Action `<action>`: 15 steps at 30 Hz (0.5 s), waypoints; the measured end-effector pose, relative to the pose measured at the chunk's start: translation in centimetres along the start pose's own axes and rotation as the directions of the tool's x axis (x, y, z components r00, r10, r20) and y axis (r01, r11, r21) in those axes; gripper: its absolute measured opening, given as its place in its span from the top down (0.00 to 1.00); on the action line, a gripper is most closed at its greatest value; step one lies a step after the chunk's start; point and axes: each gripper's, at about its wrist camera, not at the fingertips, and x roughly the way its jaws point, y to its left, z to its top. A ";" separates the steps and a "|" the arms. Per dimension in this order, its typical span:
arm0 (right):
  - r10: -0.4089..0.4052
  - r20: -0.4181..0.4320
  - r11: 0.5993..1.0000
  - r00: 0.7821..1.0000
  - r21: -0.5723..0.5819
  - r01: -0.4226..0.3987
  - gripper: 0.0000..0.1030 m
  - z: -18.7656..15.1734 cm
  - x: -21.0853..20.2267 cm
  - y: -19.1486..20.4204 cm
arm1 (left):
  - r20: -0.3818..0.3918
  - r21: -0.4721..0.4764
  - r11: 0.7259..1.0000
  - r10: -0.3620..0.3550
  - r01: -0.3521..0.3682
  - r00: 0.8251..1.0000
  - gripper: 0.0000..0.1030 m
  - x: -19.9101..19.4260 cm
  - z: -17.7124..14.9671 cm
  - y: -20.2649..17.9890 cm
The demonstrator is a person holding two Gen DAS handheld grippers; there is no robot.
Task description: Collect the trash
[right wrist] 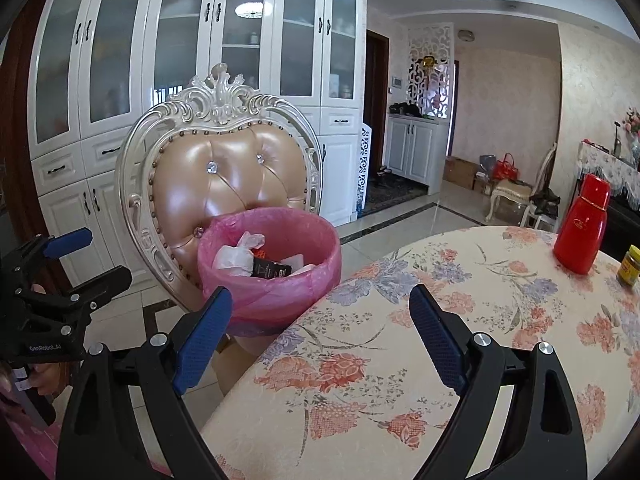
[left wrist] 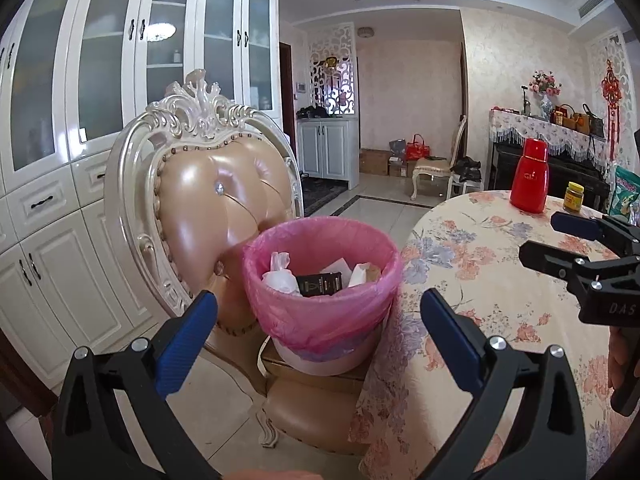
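The trash bin (left wrist: 320, 300), lined with a pink bag (left wrist: 280, 312), stands on the seat of an ornate padded chair (left wrist: 216, 196) pulled up against the round table (left wrist: 480, 280), and it already holds crumpled white wrappers (left wrist: 280, 276) and a small black box (left wrist: 320, 283), so much of the collecting looks done. The stretch of flowered tablecloth in view shows no loose litter; only a red flask (left wrist: 530, 180), a yellow-lidded jar (left wrist: 574, 197) and a green packet (left wrist: 626, 192) remain near the far edge, and whether any of these counts as trash I cannot tell. The left gripper (left wrist: 318, 344) hangs over the gap between chair and table with its jaws spread wide and nothing between them; the right gripper (right wrist: 320, 336) hovers over the table's rim, equally released and empty. The table edge sits just beside the bin's rim, leaving little room there, while the tabletop in front of the right gripper and the tiled floor (left wrist: 380, 204) beyond are open for moving
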 end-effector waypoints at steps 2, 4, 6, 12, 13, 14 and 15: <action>0.005 -0.005 1.000 1.000 -0.004 -0.005 0.18 0.0 0.1 0.2 | 0.004 -0.001 1.000 0.007 -0.007 1.000 0.05 -0.1 0.0 0.1; 0.005 -0.014 1.000 1.000 -0.012 -0.005 0.18 -0.1 0.3 0.4 | -0.002 -0.004 1.000 0.007 -0.007 1.000 0.05 0.0 0.0 0.2; 0.003 -0.019 1.000 1.000 -0.018 -0.004 0.18 -0.2 0.3 0.5 | -0.014 -0.007 1.000 0.006 -0.006 1.000 0.05 0.2 -0.1 0.3; 0.012 -0.021 1.000 1.000 -0.003 -0.012 0.18 -0.3 0.6 0.4 | -0.030 -0.008 1.000 0.004 -0.004 1.000 0.05 0.6 -0.3 0.4; 0.013 -0.022 1.000 1.000 -0.003 -0.013 0.18 -0.3 0.7 0.4 | -0.033 -0.010 1.000 0.002 -0.002 0.999 0.05 0.7 -0.4 0.4; 0.013 -0.023 1.000 1.000 -0.003 -0.013 0.18 -0.3 0.7 0.4 | -0.035 -0.010 1.000 0.002 -0.002 0.999 0.05 0.7 -0.4 0.4; 0.013 -0.025 1.000 1.000 -0.005 -0.013 0.18 -0.4 0.8 0.4 | -0.036 -0.010 1.000 0.002 -0.002 0.999 0.05 0.7 -0.4 0.4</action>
